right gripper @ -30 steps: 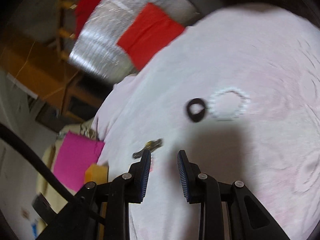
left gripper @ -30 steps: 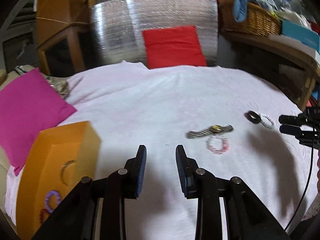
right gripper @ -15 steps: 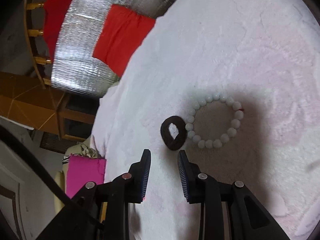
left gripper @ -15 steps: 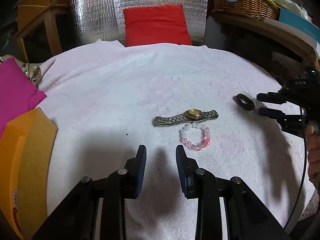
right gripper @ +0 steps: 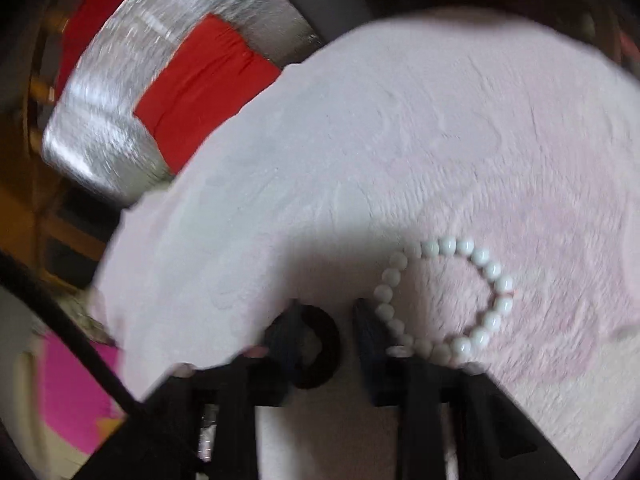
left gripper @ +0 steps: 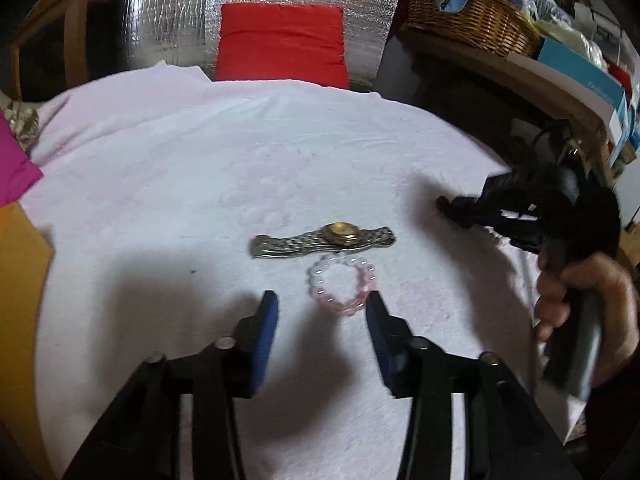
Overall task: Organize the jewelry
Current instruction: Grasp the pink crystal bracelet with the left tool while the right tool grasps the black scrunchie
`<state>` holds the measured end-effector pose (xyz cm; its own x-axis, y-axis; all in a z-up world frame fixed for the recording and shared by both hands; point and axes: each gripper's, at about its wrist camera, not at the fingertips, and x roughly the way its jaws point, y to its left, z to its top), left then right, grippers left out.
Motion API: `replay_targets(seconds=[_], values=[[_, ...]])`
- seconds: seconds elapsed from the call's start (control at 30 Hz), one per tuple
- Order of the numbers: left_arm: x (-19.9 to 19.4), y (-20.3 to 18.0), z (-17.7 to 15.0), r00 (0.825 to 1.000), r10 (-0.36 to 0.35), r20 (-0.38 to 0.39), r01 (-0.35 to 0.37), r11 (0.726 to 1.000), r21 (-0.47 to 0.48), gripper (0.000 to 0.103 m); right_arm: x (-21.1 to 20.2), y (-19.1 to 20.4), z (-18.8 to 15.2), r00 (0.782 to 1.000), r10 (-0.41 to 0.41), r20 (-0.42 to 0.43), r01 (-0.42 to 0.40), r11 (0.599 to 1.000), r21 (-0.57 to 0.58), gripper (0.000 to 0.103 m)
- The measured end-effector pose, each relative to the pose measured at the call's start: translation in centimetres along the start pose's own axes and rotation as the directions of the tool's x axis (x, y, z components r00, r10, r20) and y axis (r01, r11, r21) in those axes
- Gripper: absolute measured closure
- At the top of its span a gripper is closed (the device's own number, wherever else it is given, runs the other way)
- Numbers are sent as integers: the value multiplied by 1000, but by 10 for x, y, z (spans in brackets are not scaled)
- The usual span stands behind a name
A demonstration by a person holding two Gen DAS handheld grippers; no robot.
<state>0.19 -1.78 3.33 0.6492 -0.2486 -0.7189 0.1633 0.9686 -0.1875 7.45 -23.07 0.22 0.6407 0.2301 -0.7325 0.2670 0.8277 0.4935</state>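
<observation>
Presently, two pickups are starting on the pale pink cloth (left gripper: 168, 184).

Risk, right side: the dark ring (right gripper: 320, 344) is lying just beside the white bead bracelet (right gripper: 448, 300), and one finger of the right gripper (right gripper: 326, 336) is sitting against those beads. Judged likely fault: a lift dragging the bracelet along, or the small ring slipping free of a blurred, off-centre pinch.

Risk, left side: the pink bead bracelet (left gripper: 342, 286) is touching the gold-faced watch (left gripper: 322, 240); a careless sweep may be nudging both, and round beads may be rolling off the pads.

Left gripper (left gripper: 322, 308): jaws opening, spread wide, the pink bracelet lying between and just ahead of the fingertips, one tip close beside it; nothing held.

Right gripper: jaws drawn nearly together, appearing to be pinching the dark ring, though blur is hiding the contact.
</observation>
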Motion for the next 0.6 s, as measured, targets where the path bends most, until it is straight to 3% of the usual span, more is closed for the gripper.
replay_targets(seconds=[0.1, 0.33, 0.37, 0.43, 0.57, 0.6], values=[[10, -5, 1, 999, -33, -17, 33, 999, -16, 51, -3, 13, -6, 999, -28, 18, 30, 995, -92, 94], [26, -13, 2, 1000, -5, -30, 4, 999, -40, 51, -29, 8, -10, 997, 82, 3, -82, 993, -82, 94], [27, -13, 2, 1000, -3, -28, 2, 999, -47, 53, -33, 6, -12, 995, 101, -8, -101, 992, -70, 94], [27, -13, 2, 1000, -2, -28, 0, 999, -53, 76, -36, 3, -14, 993, 119, -18, -119, 991, -65, 94], [25, -7, 1, 999, -20, -37, 17, 996, -92, 95, -44, 0, -23, 990, 134, -36, -136, 988, -74, 94], [23, -6, 0, 999, -25, -43, 20, 995, -99, 95, -46, 1, -23, 990, 139, -38, -141, 987, -75, 94]])
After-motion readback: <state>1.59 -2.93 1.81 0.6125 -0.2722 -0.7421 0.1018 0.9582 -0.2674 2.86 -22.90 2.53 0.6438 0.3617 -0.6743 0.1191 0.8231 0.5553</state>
